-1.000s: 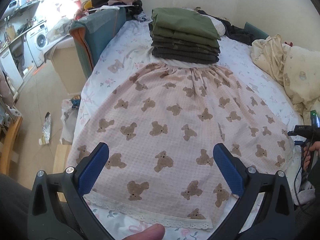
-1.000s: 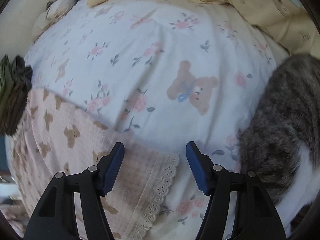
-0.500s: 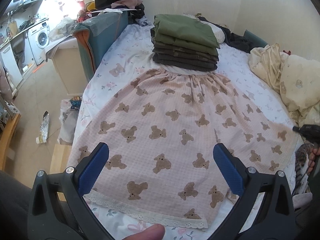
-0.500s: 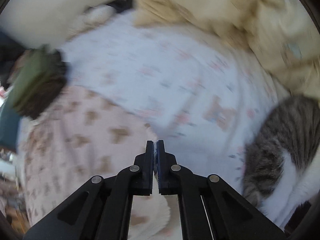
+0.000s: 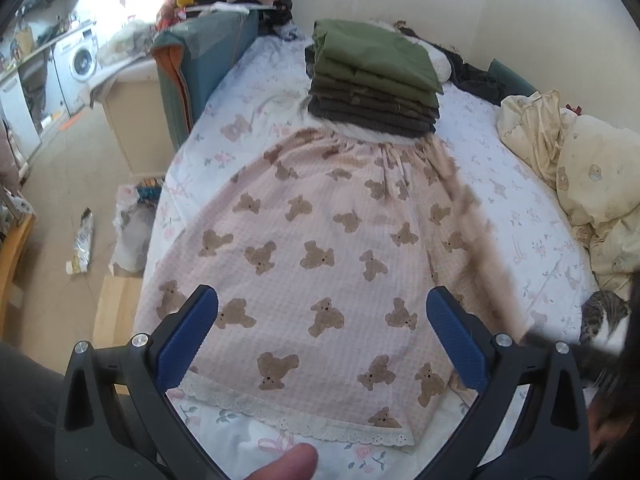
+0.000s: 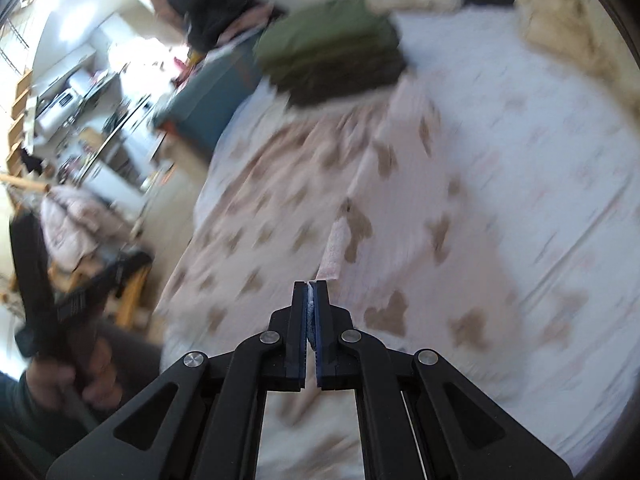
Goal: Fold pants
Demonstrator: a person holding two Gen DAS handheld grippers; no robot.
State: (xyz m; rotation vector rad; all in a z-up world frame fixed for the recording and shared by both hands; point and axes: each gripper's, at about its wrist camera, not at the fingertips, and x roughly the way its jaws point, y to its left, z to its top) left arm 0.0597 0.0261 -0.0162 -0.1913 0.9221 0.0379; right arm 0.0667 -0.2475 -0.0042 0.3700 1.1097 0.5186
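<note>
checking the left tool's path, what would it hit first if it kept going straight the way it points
Most likely the pink bear-print pants spread on the bed: the open left tool points across them. Further along that line sits the stack of folded clothes. Its height above the fabric is unclear.

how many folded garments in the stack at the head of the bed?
About 6 in the stack: two olive green on top, roughly four dark brown beneath, just beyond the bear-print pants. Lower layers blur together, so the count is uncertain.

The left wrist view looks from the hem end, raised above the bed, up along the pink bear-print cotton pants (image 5: pixel 320 240) toward the stack of folded green and brown clothes (image 5: pixel 372 76), while the blurred right wrist view shares both (image 6: pixel 280 208) (image 6: pixel 332 52) from close over the cloth.
</note>
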